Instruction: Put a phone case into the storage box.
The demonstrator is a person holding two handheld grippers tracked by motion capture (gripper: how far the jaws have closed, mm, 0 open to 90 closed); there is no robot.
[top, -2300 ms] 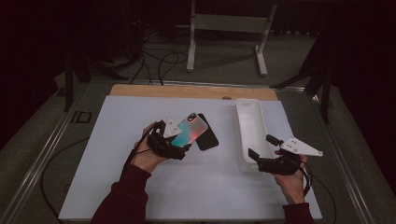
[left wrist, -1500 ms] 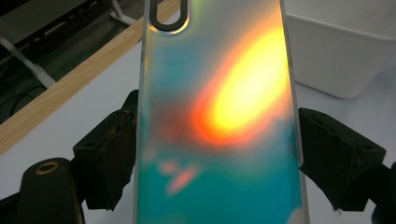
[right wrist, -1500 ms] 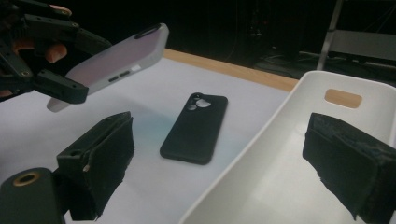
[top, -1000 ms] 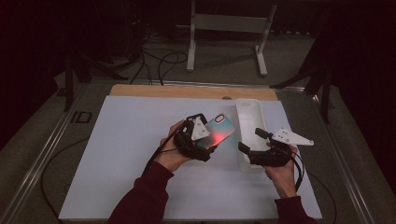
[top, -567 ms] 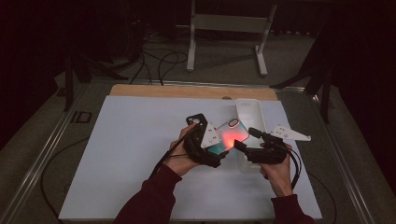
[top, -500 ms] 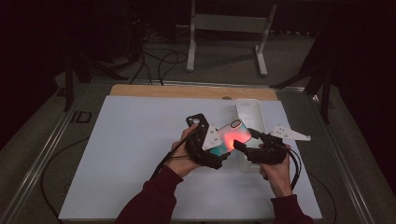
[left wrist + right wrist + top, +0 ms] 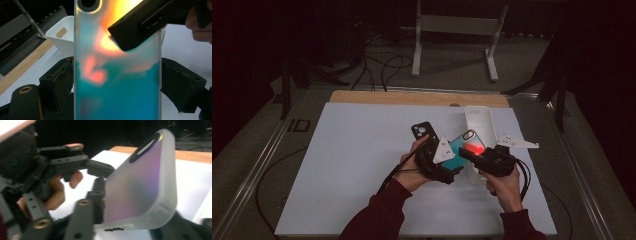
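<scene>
A frosted phone case (image 7: 460, 145) with a teal and orange sheen hangs above the table between both hands. My left gripper (image 7: 448, 161) is shut on its two long edges; in the left gripper view the pads (image 7: 59, 80) press the case (image 7: 117, 95) from both sides. My right gripper (image 7: 470, 152) has just been closing its jaws and now pinches the case's camera end flat, one jaw lying over its face (image 7: 140, 27). In the right gripper view the case (image 7: 145, 185) stands between the jaws, with the left gripper (image 7: 75, 165) beyond it.
A black phone case (image 7: 421, 131) lies on the white mat just behind the left hand. A white rectangular bin (image 7: 479, 117) stands at the back right, near the wooden strip (image 7: 412, 97) along the table's far edge.
The left gripper carried the case a little to the right, toward the right gripper. The right gripper's jaws came together on the case's camera end.
</scene>
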